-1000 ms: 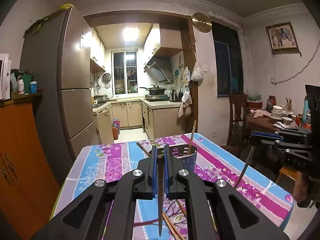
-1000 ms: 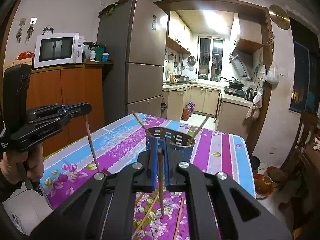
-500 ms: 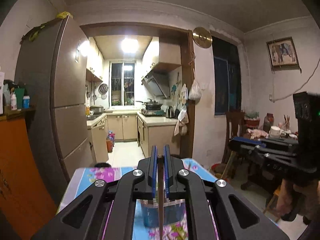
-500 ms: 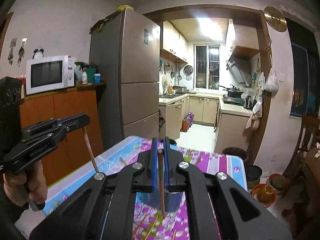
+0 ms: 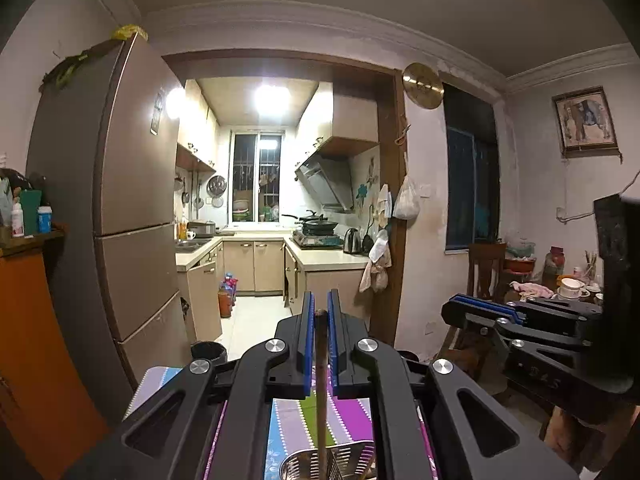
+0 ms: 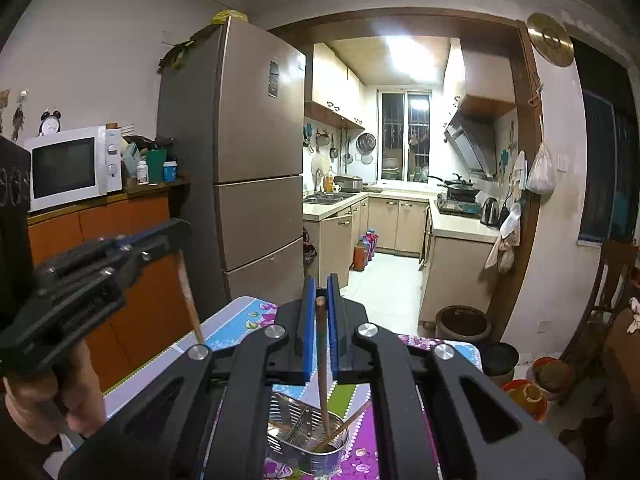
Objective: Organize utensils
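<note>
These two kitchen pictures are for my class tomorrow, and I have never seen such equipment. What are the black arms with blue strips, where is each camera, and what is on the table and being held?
No robot is present: a person carries a hand-held gripper in each hand, and a wide-angle camera on each looks forward along its two black fingers with blue pads.

In the left camera's picture, the left hand-held gripper is shut on a wooden chopstick that hangs down. The right hand-held gripper shows at that picture's right edge.

In the right camera's picture, the right tool pinches a second chopstick whose tip reaches into a metal utensil holder. The holder stands on a table with a flowered cloth and already contains another chopstick. The person's left hand shows at the left.
</note>
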A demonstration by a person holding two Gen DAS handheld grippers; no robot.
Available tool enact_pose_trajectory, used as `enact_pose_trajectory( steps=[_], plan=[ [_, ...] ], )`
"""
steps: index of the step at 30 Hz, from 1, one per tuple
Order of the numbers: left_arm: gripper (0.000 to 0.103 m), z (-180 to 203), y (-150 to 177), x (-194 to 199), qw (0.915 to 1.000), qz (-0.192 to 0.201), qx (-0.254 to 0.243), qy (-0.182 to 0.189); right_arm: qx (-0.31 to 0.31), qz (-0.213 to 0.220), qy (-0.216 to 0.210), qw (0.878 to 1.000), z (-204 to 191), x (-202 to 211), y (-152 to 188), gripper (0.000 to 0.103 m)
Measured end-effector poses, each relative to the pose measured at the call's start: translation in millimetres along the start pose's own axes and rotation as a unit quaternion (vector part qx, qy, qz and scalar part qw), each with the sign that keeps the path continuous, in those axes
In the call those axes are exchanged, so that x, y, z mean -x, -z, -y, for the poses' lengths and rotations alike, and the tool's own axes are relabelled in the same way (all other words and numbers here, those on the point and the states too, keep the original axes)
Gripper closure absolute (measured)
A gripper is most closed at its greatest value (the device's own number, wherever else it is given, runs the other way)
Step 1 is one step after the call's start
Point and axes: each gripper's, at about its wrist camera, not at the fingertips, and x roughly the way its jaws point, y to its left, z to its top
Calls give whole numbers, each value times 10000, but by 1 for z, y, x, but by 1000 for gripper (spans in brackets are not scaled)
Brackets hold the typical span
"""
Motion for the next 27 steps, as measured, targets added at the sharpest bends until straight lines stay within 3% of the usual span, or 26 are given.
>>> enact_pose_trajectory(
  steps=[11, 27],
  plan=[
    [95, -19, 46, -72, 9982, -552, 122, -192, -169, -361, -107, 9991, 15, -37, 35, 99],
    [95, -25, 55, -85, 9966, -734, 169, -341, -358, -632, -107, 9973, 22, -57, 47, 98]
  ],
)
